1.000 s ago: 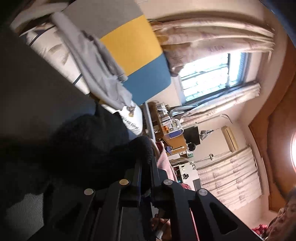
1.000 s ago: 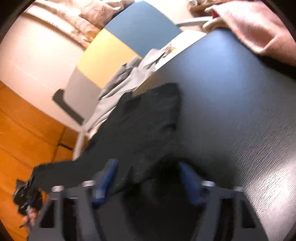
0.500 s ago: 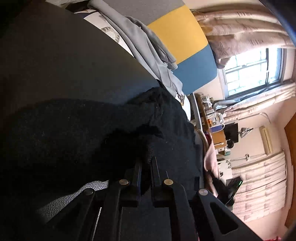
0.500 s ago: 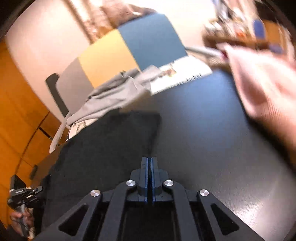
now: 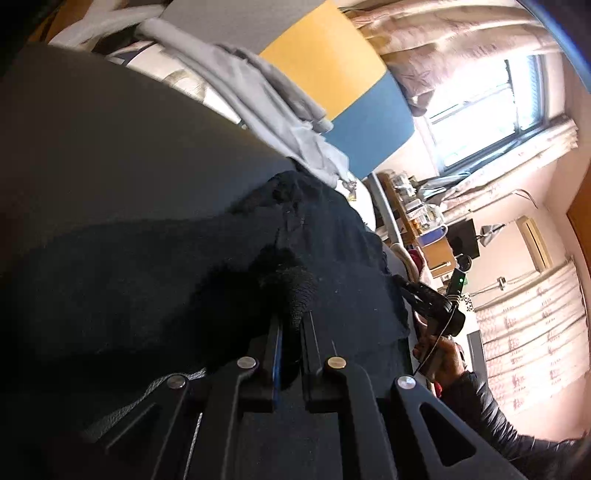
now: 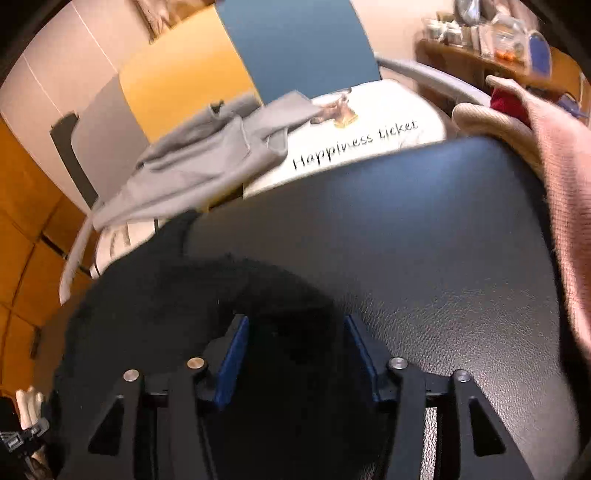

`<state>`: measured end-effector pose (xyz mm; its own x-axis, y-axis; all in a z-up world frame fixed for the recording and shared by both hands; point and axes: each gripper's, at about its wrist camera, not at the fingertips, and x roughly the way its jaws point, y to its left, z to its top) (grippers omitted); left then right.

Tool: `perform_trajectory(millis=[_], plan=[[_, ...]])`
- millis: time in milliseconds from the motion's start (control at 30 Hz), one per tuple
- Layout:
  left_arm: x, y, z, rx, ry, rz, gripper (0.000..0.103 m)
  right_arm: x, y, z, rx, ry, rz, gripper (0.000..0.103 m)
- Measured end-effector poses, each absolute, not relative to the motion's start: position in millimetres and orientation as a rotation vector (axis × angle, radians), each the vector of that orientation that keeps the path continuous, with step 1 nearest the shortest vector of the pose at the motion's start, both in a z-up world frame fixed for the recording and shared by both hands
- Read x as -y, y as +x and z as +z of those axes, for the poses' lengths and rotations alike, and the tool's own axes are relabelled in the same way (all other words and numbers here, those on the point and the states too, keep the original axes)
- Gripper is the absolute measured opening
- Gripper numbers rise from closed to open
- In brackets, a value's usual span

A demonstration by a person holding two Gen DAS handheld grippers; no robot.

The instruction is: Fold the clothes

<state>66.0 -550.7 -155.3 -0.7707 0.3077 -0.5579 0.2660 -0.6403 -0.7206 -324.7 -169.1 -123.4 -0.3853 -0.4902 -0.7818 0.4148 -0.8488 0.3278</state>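
A black knit garment (image 5: 184,266) lies spread on the dark leather-look surface (image 5: 110,147). My left gripper (image 5: 291,325) is shut on a bunched fold of it, which sticks up between the fingers. In the right wrist view the same garment (image 6: 166,295) covers the near left of the surface (image 6: 406,240). My right gripper (image 6: 295,332) hangs over its edge with the blue pads (image 6: 236,343) well apart; black cloth lies between them without being pinched. The left wrist view shows the right gripper's body (image 5: 436,310) held by a hand (image 5: 443,362) beyond the garment.
A grey garment (image 6: 192,162) lies crumpled on a white cushion printed "Happiness ticket" (image 6: 369,125) behind the surface. A pink knit garment (image 6: 561,184) drapes over the right edge. A grey, yellow and blue panel (image 6: 295,44) stands behind; a cluttered shelf (image 6: 498,33) is far right.
The right gripper, shut and empty half a second ago, now has its jaws apart over the black garment's edge and sits closer to it. The left gripper keeps its hold and has sunk slightly.
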Motion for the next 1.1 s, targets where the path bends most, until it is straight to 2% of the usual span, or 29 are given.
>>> perform_trajectory(millis=[133,200,300,400,567,700,800,867,900,1000,1100], plan=[[553.1,69.9,-140.0,1.328,-0.856,2.630,0.007,178.9,-309.5,-102.6,-0.010,1.167,-2.194,0.006],[558.3,72.6,-132.1,1.342,-0.752,2.644,0.007,170.1,-305.9,-83.0,0.002,1.073,-2.252,0.006],[569.3,65.5,-136.1,1.358,-0.776,2.676,0.007,159.2,-311.2,-83.9,-0.009,1.089,-2.307,0.005],[574.5,50.8,-155.0,1.358,-0.951,2.704,0.007,156.4,-318.7,-104.3,-0.084,1.171,-2.354,0.005],[569.4,31.3,-180.3,1.347,-1.113,2.679,0.007,149.3,-322.4,-123.7,-0.097,1.224,-2.398,0.006],[574.4,35.1,-177.3,1.420,-1.023,2.692,0.007,148.3,-321.0,-113.5,-0.106,1.193,-2.452,0.007],[578.5,36.8,-169.4,1.439,-0.944,2.713,0.012,151.7,-300.1,-86.5,-0.176,1.030,-2.509,0.019],[582.1,33.1,-169.3,1.445,-0.967,2.733,0.014,161.7,-275.8,-70.8,-0.220,0.918,-2.465,0.042],[583.9,29.1,-171.4,1.449,-0.994,2.735,0.014,167.6,-263.0,-65.6,-0.235,0.882,-2.422,0.046],[585.2,20.5,-180.2,1.449,-1.147,2.759,0.016,189.7,-228.0,-71.9,-0.321,0.880,-2.261,0.049],[582.5,27.8,-179.0,1.453,-1.173,2.792,0.017,198.9,-210.7,-105.0,-0.464,1.007,-2.223,0.049]])
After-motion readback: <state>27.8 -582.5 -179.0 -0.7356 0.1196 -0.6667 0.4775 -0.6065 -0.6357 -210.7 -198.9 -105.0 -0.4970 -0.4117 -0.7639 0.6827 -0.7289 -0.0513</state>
